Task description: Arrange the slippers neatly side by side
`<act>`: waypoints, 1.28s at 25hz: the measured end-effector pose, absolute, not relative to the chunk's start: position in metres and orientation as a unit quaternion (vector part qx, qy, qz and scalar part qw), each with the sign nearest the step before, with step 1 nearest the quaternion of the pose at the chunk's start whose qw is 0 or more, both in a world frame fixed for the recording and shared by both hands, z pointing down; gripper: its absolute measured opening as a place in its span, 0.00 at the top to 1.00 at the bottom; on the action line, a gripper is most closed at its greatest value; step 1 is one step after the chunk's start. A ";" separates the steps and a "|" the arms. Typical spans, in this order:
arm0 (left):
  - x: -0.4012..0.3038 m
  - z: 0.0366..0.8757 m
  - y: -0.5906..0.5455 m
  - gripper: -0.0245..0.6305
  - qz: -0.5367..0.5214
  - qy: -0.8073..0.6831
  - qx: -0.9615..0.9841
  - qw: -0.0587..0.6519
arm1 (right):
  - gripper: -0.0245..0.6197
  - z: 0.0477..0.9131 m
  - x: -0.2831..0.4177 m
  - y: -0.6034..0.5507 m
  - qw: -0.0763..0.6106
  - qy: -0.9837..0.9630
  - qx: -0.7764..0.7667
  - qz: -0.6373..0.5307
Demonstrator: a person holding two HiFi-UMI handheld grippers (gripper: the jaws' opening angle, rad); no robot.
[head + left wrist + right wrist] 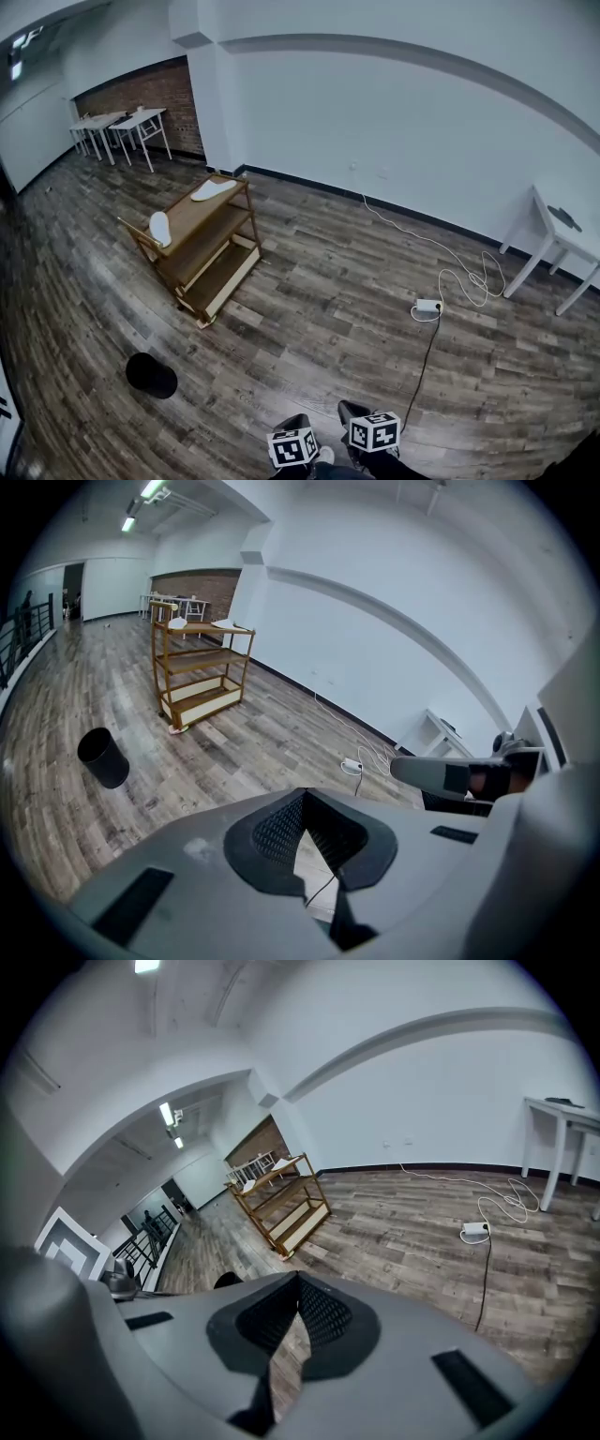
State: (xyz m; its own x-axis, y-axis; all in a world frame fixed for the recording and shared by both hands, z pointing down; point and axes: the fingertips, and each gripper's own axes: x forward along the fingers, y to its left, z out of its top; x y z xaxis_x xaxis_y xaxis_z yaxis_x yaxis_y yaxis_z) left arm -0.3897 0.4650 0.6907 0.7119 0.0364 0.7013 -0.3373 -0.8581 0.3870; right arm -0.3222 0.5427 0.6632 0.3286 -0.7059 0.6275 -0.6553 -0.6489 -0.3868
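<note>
Two white slippers lie apart on the top shelf of a wooden rack [202, 248]: one [214, 189] at the far end, the other [160, 228] at the near end, turned a different way. Both grippers are held low at the bottom edge of the head view, far from the rack. My left gripper [298, 424] is shut and empty, and my right gripper [352, 411] beside it is shut and empty too. In the left gripper view the jaws [305, 794] meet at the tips, and the rack [199, 667] stands well ahead. The right gripper [299, 1279] also points across the floor toward the rack [281, 1204].
A black round bin [151, 375] stands on the wooden floor left of me. A white power strip [428, 306] with a white cord to the wall and a black cable lies to the right. A white table [553, 230] is at the right wall, more tables [122, 124] far back.
</note>
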 end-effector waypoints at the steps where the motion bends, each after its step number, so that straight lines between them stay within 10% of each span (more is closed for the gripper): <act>1: -0.384 0.690 0.466 0.96 0.369 -0.085 0.890 0.253 | 0.96 0.663 -0.317 0.546 0.033 0.416 -0.815 -0.401; 32: -0.166 0.676 0.409 0.96 0.374 0.003 0.902 0.216 | 0.96 0.655 -0.126 0.501 0.083 0.340 -0.851 -0.393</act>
State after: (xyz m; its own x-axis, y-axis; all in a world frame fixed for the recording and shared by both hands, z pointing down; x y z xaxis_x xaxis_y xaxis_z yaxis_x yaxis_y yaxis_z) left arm -0.1662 0.4090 0.6758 0.7198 0.1662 0.6740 -0.1572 -0.9067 0.3915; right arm -0.1264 0.5013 0.6550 0.4605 -0.6426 0.6124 -0.5127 -0.7557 -0.4074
